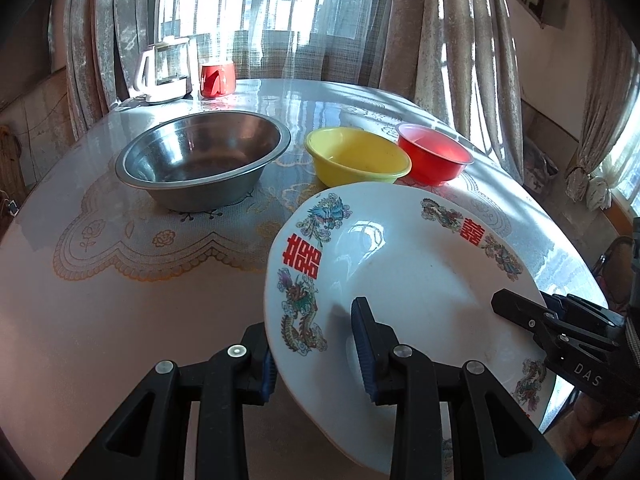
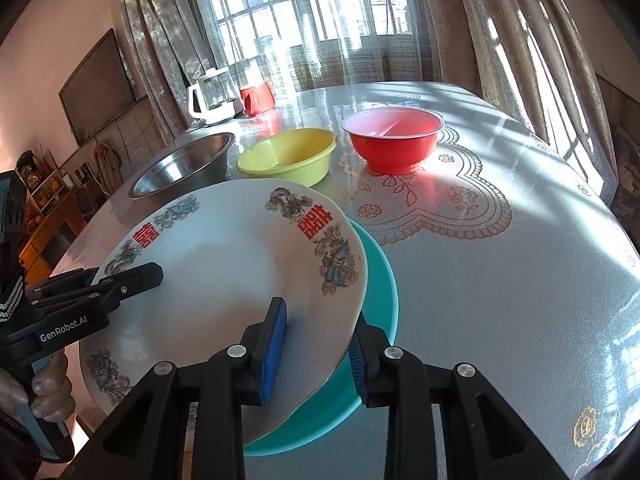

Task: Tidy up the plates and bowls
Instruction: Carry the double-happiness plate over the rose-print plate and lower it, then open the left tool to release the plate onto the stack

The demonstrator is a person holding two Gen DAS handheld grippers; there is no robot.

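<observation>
Between both grippers sits a white plate (image 1: 404, 280) printed with dragons and red characters, tilted, its near edge raised toward the cameras. Its left rim passes between the fingers of the left gripper (image 1: 318, 354), one blue pad under the rim and the other on the plate's upper face, so that gripper looks clamped on the plate. On the opposite side, the right gripper (image 2: 316, 354) straddles the right rim the same way, one pad on the plate's face and one outside the edge; whether both pads press I cannot tell for certain, but it appears to grip the plate. Beneath the white plate, seen from the right wrist, lies a teal plate (image 2: 376, 292), its edge showing past the white rim on the right. Beyond them on the table (image 1: 120, 320) stand a steel bowl (image 1: 204, 160), a yellow bowl (image 1: 356, 156) and a red bowl (image 1: 434, 152) in a row, the yellow and red just beside each other. Farther back, near the curtains, stand a white kettle (image 1: 164, 70) and a red cup (image 1: 217, 79). A lace cloth (image 2: 440, 200) covers the tabletop.
</observation>
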